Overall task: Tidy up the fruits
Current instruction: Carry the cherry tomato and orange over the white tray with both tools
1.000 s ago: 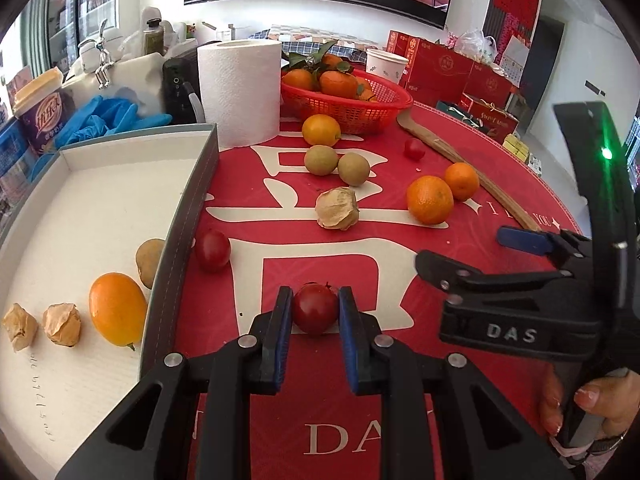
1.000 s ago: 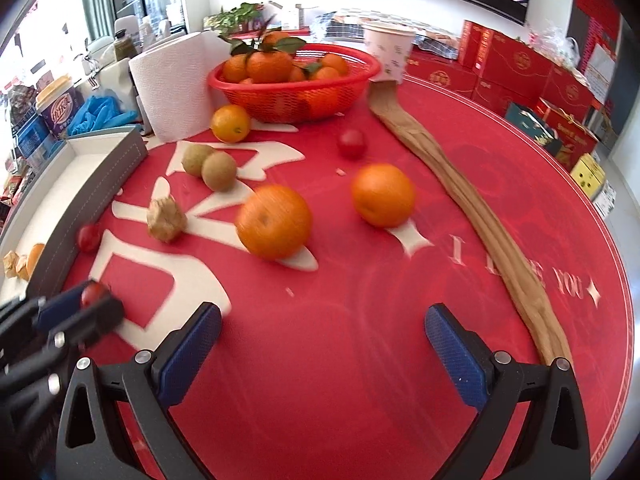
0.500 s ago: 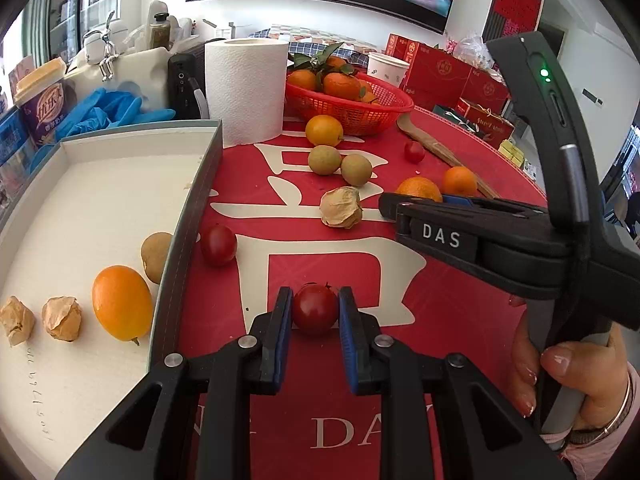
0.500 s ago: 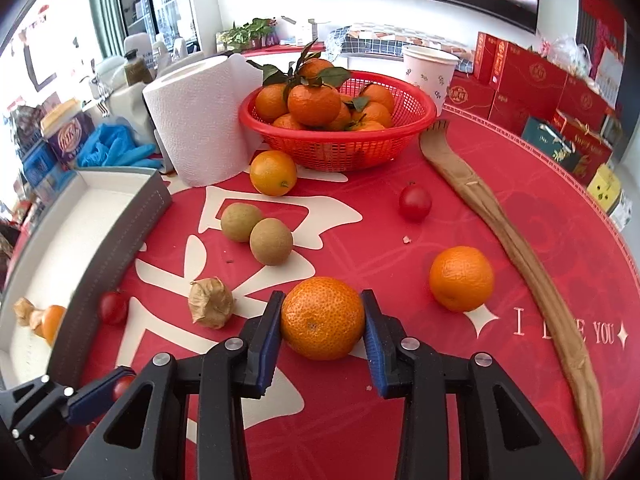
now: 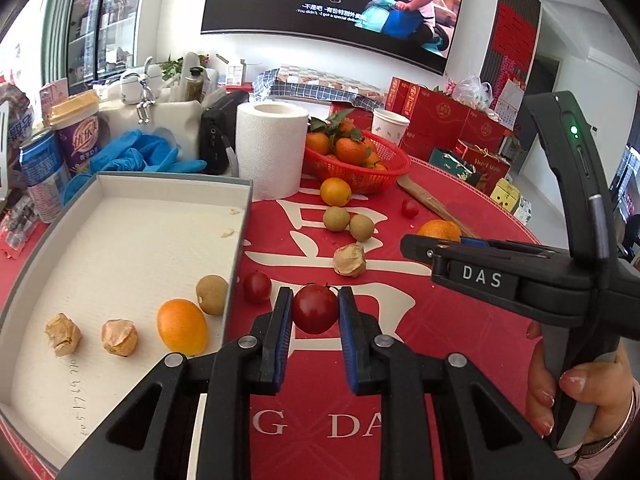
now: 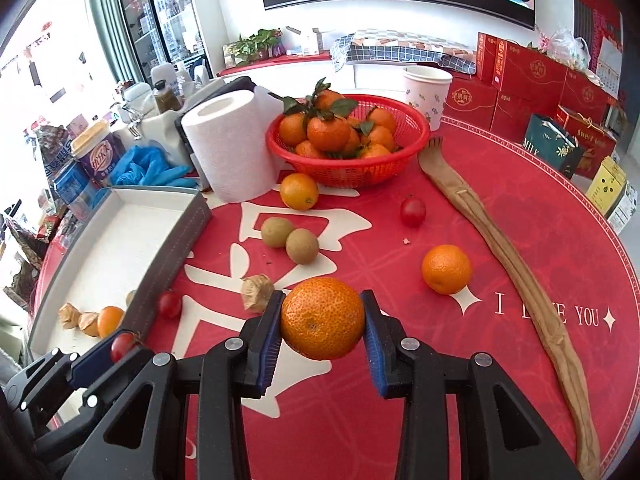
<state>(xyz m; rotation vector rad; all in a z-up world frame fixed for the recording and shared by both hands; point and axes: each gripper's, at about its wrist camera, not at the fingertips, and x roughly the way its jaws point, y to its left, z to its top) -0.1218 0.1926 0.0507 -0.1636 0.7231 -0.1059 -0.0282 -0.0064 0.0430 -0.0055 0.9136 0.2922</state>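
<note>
Both fruits have lifted off the table: left gripper (image 5: 315, 312) clamps a cherry tomato (image 5: 315, 309), right gripper (image 6: 322, 322) an orange (image 6: 322, 318).

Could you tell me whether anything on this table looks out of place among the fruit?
Yes: a long wooden back scratcher lies across the red tablecloth beside the red basket, the one non-fruit item among the loose fruit. Small crumbs also lie in the white tray.

Bright even daylight, blown-out glare at left window, sharp centre, fisheye bending, dark vignetted corners
</note>
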